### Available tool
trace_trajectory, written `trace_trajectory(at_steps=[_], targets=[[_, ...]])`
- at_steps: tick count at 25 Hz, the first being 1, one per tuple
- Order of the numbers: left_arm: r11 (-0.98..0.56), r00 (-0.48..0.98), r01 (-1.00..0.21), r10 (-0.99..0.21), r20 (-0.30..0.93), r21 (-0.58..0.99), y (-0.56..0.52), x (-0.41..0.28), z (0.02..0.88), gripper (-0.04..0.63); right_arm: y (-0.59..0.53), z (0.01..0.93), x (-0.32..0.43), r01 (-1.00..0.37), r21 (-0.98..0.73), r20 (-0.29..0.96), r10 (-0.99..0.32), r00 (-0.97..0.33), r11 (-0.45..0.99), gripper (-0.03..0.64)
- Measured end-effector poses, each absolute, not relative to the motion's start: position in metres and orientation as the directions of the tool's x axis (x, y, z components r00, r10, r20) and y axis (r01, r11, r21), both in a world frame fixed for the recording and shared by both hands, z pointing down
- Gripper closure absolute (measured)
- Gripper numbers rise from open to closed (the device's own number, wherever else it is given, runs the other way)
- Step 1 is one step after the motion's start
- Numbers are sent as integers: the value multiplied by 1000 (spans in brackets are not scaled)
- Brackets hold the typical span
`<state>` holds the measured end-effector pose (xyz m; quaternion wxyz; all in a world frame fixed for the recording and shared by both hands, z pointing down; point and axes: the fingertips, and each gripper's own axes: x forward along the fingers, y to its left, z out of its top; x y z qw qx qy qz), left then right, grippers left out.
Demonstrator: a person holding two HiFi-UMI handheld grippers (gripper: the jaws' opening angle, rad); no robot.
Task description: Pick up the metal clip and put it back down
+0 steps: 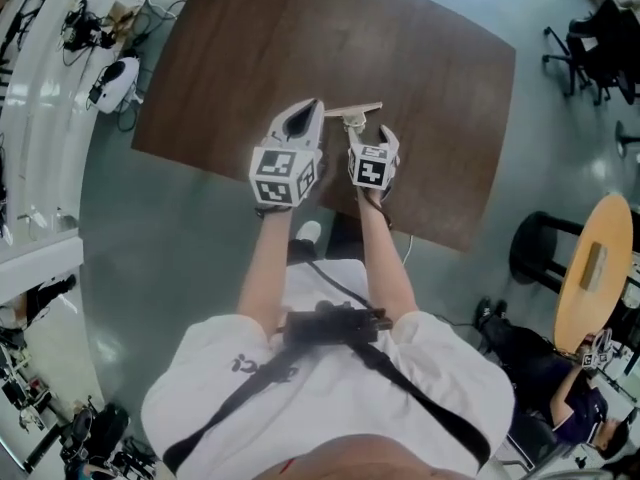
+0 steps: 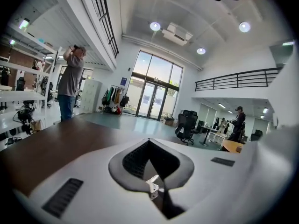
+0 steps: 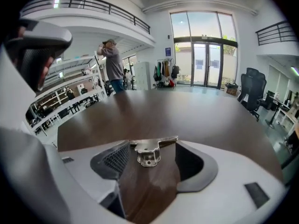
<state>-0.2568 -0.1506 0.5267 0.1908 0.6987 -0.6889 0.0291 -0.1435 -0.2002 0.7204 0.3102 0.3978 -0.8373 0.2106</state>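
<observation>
The metal clip (image 1: 352, 114) lies on the dark brown table (image 1: 420, 78), its long bar crosswise just ahead of my right gripper (image 1: 370, 131). In the right gripper view the clip (image 3: 149, 153) sits flat on the wood between the two fingertips, and my right gripper (image 3: 153, 144) stands open around it, with the bar's ends close to both tips. My left gripper (image 1: 312, 108) hovers just left of the clip. In its own view my left gripper (image 2: 149, 140) is shut with the tips meeting, holds nothing, and points level across the room.
The table's near edge (image 1: 330, 203) runs under both grippers. A person (image 3: 112, 65) stands beyond the table's far side. Office chairs (image 1: 590, 43) and a round wooden table (image 1: 598, 268) stand to the right, and white shelving with cables (image 1: 40, 88) to the left.
</observation>
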Motion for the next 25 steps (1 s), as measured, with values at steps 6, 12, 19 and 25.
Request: trace_trajectory(at_steps=[6, 12, 19, 25], targets=[[-113, 146, -976, -973, 178, 184, -174, -225, 462, 600, -225, 593, -114, -815, -89, 477, -694, -540, 573, 324], [-215, 226, -968, -971, 73, 131, -163, -183, 400, 600, -206, 446, -74, -831, -9, 204, -813, -546, 556, 500], [-311, 312, -947, -950, -7, 79, -148, -151, 356, 600, -168, 349, -47, -857, 70, 3, -859, -512, 511, 611], [-350, 348, -935, -936, -52, 48, -135, -133, 339, 600, -140, 312, -32, -870, 63, -94, -865, -492, 488, 611]])
